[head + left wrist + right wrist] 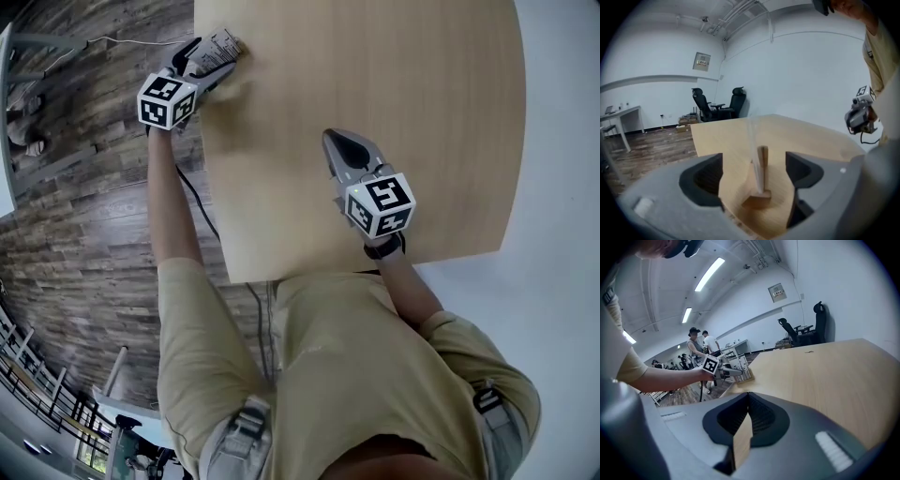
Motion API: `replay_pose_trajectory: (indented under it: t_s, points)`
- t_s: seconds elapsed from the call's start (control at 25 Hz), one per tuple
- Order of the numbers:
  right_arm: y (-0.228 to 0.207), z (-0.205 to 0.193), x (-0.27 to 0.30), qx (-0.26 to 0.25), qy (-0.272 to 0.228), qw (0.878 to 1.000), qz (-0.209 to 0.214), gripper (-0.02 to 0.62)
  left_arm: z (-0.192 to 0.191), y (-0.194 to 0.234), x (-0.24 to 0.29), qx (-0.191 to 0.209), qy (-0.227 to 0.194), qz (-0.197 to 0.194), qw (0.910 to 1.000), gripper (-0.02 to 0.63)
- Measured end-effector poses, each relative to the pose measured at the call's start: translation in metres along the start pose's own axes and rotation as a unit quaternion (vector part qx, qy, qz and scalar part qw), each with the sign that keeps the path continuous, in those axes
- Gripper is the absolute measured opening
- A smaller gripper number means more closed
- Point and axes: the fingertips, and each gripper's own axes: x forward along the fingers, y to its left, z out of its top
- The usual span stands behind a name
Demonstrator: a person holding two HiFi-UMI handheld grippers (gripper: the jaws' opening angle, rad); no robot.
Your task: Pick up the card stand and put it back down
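Card stand (761, 174) sits upright on the pale wood surface (403, 112), at the corner in the upper left of the head view. L tongs (208, 58) are spread wide w/ the stand btwn them, roughly centred in the gap; in the L gripper view neither pad touches it. Its wooden base rests flat on the surface and its clear panel rises straight up. R tongs (747, 401) are pressed together, over the mid surface near the centre of the head view, well apart from the stand. The R gripper view shows the L tongs and stand at centre left.
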Motion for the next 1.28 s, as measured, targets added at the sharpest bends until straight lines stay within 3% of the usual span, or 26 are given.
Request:
replay_pose_trajectory:
  t_s: [0.2, 0.44, 0.56, 0.88, 1.12, 1.28]
  points:
    - [0.004, 0.014, -0.028, -0.005, -0.021, 1.0, 0.001, 0.005, 0.007, -0.007, -0.055, -0.038, -0.017, 0.069, 0.9968, 0.41]
    - [0.017, 0.04, -0.073, -0.02, -0.052, 0.998, 0.015, 0.005, 0.041, -0.055, -0.141, -0.091, -0.095, 0.145, 0.9806, 0.357]
    - [0.029, 0.053, -0.107, -0.03, -0.073, 0.997, 0.022, 0.005, 0.075, -0.106, -0.175, -0.094, -0.149, 0.164, 0.9706, 0.334]
    - [0.068, 0.049, -0.211, -0.068, -0.14, 0.986, 0.052, 0.005, 0.118, -0.256, -0.23, -0.086, -0.231, 0.216, 0.9446, 0.206]
    - [0.066, 0.046, -0.271, -0.08, -0.162, 0.982, 0.057, 0.005, 0.157, -0.361, -0.23, -0.067, -0.25, 0.194, 0.9461, 0.134]
    - [0.059, 0.047, -0.307, -0.081, -0.179, 0.979, 0.051, 0.005, 0.177, -0.409, -0.235, -0.06, -0.264, 0.216, 0.9381, 0.083]
